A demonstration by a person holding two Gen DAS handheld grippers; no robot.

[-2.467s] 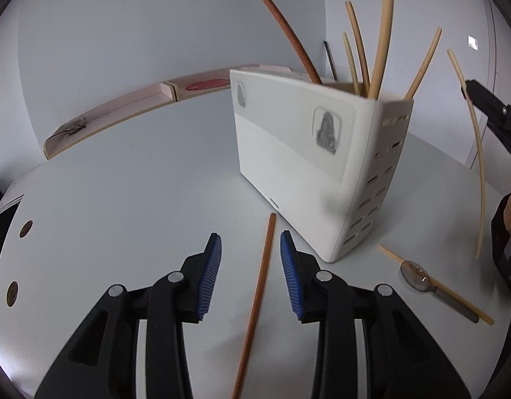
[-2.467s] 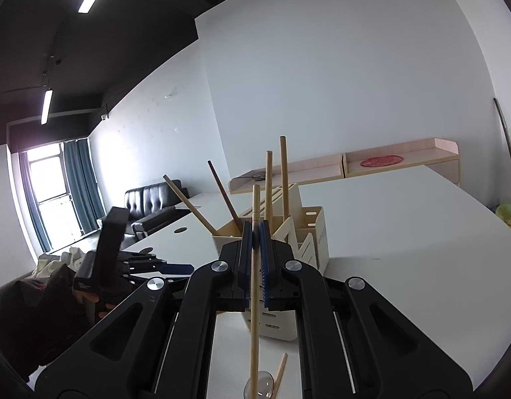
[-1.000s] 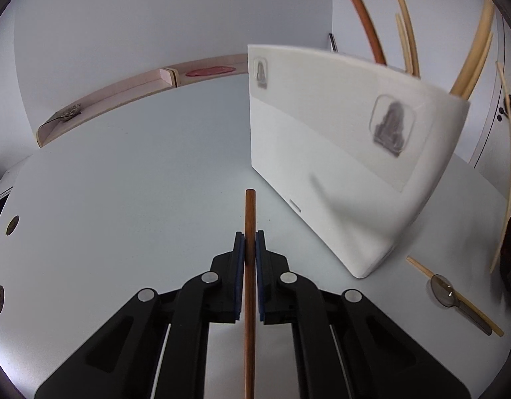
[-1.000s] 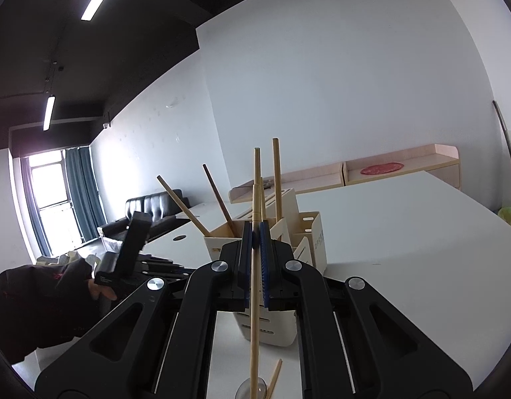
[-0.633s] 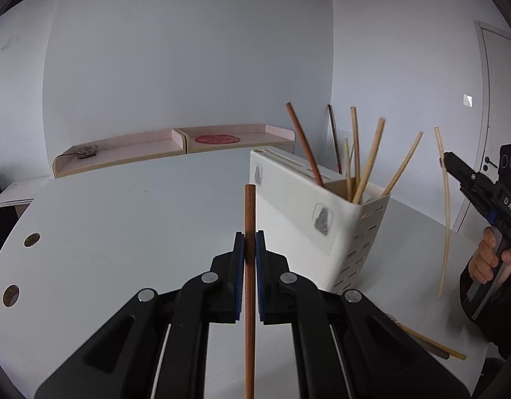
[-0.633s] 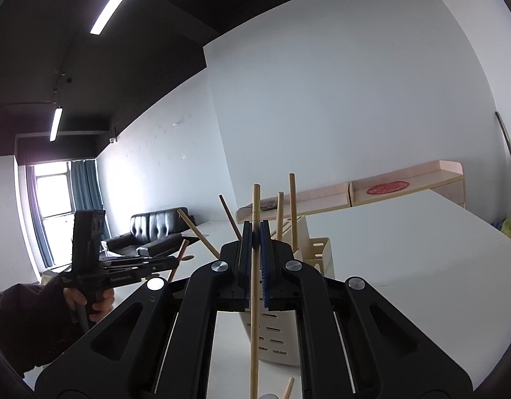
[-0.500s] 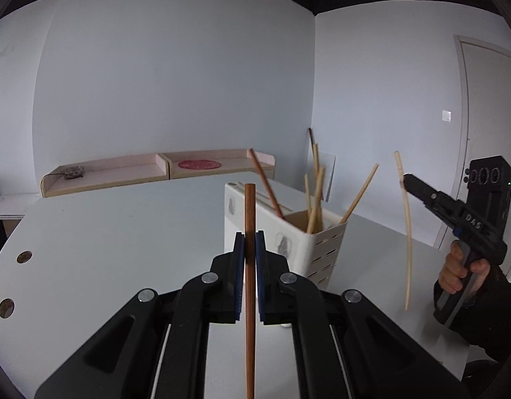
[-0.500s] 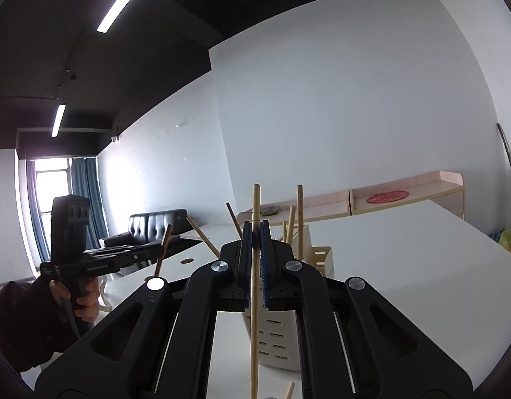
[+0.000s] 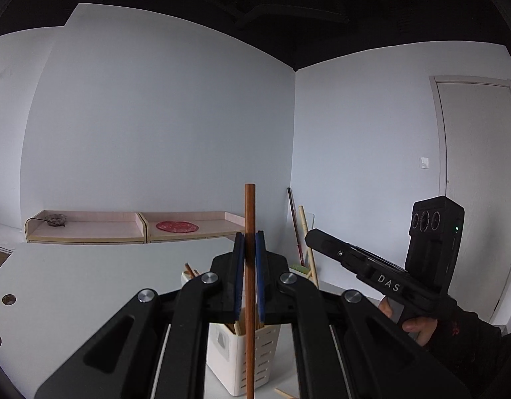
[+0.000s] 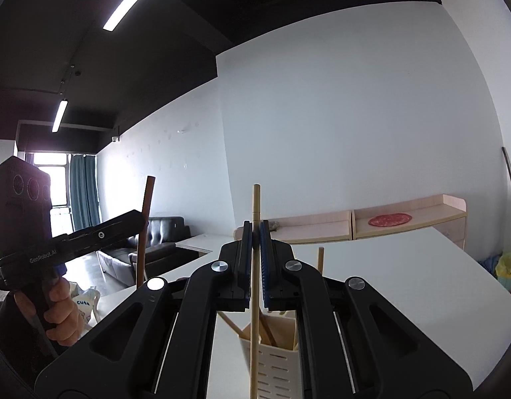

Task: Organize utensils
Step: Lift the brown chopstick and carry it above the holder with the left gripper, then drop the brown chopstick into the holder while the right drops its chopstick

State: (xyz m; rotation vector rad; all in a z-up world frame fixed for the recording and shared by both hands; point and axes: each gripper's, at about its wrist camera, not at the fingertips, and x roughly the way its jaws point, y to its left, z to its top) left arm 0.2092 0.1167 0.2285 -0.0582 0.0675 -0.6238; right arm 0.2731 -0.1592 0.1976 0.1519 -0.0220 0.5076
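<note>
My left gripper, jaws clenched on a reddish-brown chopstick, holds the stick upright above the white slotted utensil holder that stands on the white table; the stick's lower length crosses in front of the holder's open top, and I cannot tell whether its tip is inside or merely in front. My right gripper is likewise clamped on a pale wooden chopstick, also upright, its lower part passing the near rim of the same holder, where several other chopsticks already lean inside. In the left wrist view my right hand, in a dark sleeve, grips the black handle of the right gripper just right of the holder; in the right wrist view my left hand grips the left gripper's handle at the left, with its brown stick rising above the jaws. One more pale chopstick lies flat on the table near the holder's base, toward the table's near edge. Beyond the table's far edge a low pink shelf unit runs along the wall, carrying a red round mat and a small dish; a black sofa sits by the curtained window at the far left of the room
</note>
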